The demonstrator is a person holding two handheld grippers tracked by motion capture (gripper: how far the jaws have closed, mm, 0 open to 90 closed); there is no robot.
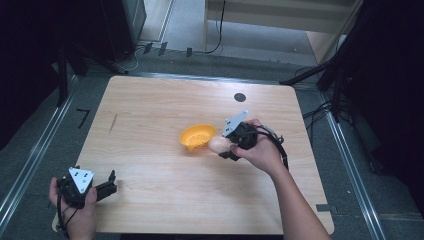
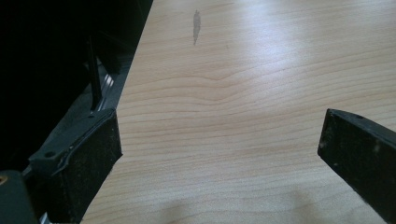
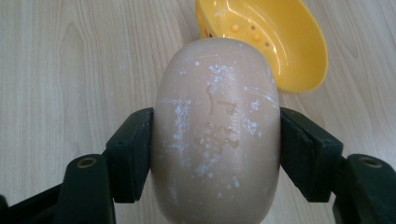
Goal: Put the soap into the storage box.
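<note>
Meanwhile the right hand (image 1: 260, 150) reached in from the lower right of the high view, forearm angled up toward the middle of the table (image 1: 150, 210), wrist bent so that the right gripper (image 1: 226, 145) pointed leftward with its grey plate tilted up. Its jaws were clamped on a pale bar of soap (image 3: 217, 135), one black pad pressed flat on each long side, the soap's rounded end sticking out beyond the fingertips and its surface flecked with white. Just past that end, touching or nearly touching it as far as the high view told, sat a yellow soap dish (image 3: 271, 42), tipped so that its hollow with small bumps and holes faced the jaws; in the right gripper view its rim lay just beyond and to the right of the soap. To either side of the pads bare wood stretched away, well apart from any edge. The left hand (image 1: 75, 205) rested at the near left corner of the table, gripping the left gripper (image 1: 111, 184) low and roughly level. In the left gripper view its fingers stood wide apart with nothing between them, the table's left edge running close beside the left pad and open wood ahead.
</note>
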